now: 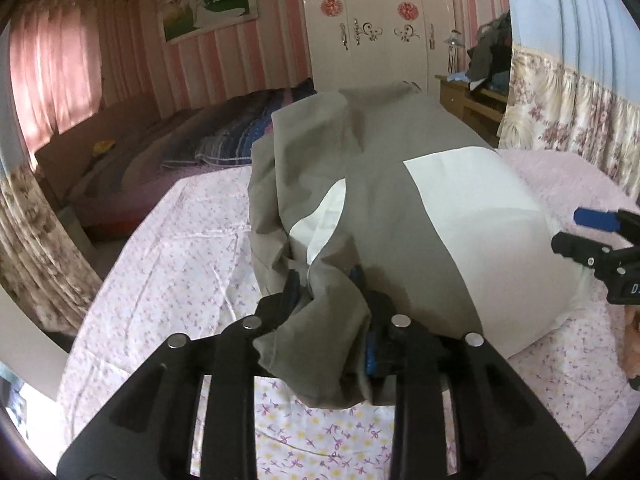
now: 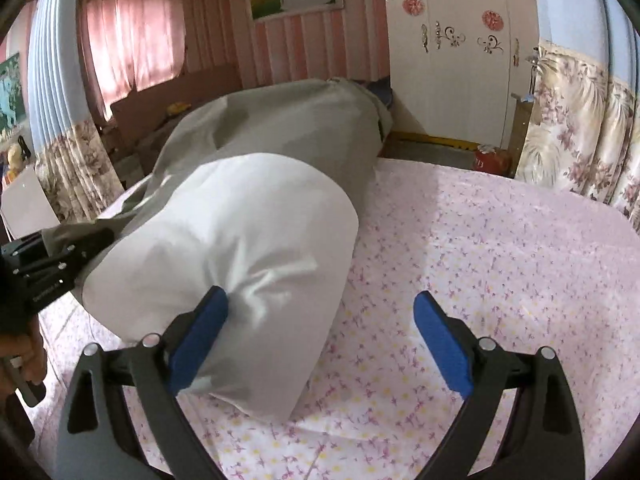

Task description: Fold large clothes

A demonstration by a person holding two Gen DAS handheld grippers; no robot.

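Garment: soft, bulky, gripped at one corner only

Garment, a large grey-and-white piece of thin woven cloth, lies in a long heap across the floral bed sheet, its far end reaching toward the foot of the bed. The white panel billows up in a rounded bulge at the near end, which suggests light fabric holding air rather than any weight.

Left gripper: jaws closed on a bunched grey corner of the garment; cloth spills over and between the fingers, so the hold appears secure, though the contact itself is hidden by the fabric.

Right gripper: jaws wide apart, holding nothing. Its left pad touches, or sits just beside, the white bulge; the right pad stands clear above the sheet.

Handling assessment: the cloth is judged limp, light and not fragile. It will sag and drag wherever unsupported, and smooth fabric may slip from a shallow pinch. A single-corner hold will not control a piece this large.

Recommended hold: the right gripper should take a hem or corner at the white end, matching the left, pinching doubled edge rather than the taut face of the bulge.
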